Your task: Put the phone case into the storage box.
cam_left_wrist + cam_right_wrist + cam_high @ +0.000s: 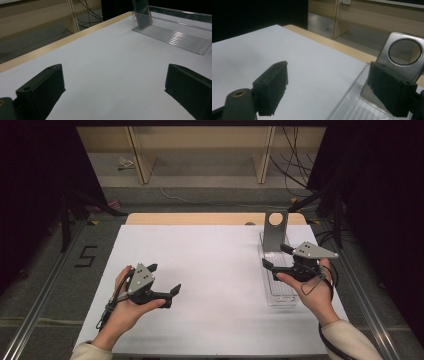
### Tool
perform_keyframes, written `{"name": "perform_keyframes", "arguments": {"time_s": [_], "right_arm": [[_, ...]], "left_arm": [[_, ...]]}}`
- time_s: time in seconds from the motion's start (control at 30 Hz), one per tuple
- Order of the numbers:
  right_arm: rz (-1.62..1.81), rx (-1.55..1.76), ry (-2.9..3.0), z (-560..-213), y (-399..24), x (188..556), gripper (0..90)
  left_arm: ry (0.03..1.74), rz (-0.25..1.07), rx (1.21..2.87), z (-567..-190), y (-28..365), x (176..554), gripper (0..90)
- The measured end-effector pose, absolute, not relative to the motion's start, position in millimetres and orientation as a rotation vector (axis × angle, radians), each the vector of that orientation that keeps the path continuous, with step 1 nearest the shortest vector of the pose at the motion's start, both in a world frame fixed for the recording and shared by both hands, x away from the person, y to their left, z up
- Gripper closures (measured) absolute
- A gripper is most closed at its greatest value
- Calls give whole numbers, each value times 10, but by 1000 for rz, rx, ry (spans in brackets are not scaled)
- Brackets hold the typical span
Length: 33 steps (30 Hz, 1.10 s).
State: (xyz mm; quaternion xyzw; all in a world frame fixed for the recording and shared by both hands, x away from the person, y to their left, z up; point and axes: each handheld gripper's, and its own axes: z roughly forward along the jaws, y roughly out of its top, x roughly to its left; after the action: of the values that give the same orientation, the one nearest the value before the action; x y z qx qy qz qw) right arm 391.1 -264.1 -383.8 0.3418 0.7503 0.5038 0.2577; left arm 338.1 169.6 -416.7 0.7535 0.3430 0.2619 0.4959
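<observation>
A clear ribbed plastic tray (281, 292) lies at the right side of the white table (210, 265). A grey metal plate with a round hole (275, 227) stands upright at the tray's far end. My right gripper (273, 256) hovers open over the tray, jaws empty and wide apart. My left gripper (164, 279) is held open above the table's left front, nothing between its jaws. In the left gripper view the tray (175, 37) and plate (142, 12) sit far ahead at the upper right. The right gripper view has the plate (404, 53) close behind its right jaw and the tray (352, 107) below.
The table's wooden far edge (200, 218) borders a floor with cables (175, 196) and wooden shelf legs (140, 155). Metal rails (45, 285) run along both sides of the table. A floor mark "5" (86, 256) lies at the left.
</observation>
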Motion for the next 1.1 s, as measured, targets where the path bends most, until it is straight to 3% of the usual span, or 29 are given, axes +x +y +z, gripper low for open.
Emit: {"name": "perform_keyframes", "arguments": {"time_s": [1.1], "right_arm": [[1395, 882, 2073, -3956, -2732, 3666, 172]], "left_arm": [[786, 611, 1855, -4228, 1723, 3188, 19]]}}
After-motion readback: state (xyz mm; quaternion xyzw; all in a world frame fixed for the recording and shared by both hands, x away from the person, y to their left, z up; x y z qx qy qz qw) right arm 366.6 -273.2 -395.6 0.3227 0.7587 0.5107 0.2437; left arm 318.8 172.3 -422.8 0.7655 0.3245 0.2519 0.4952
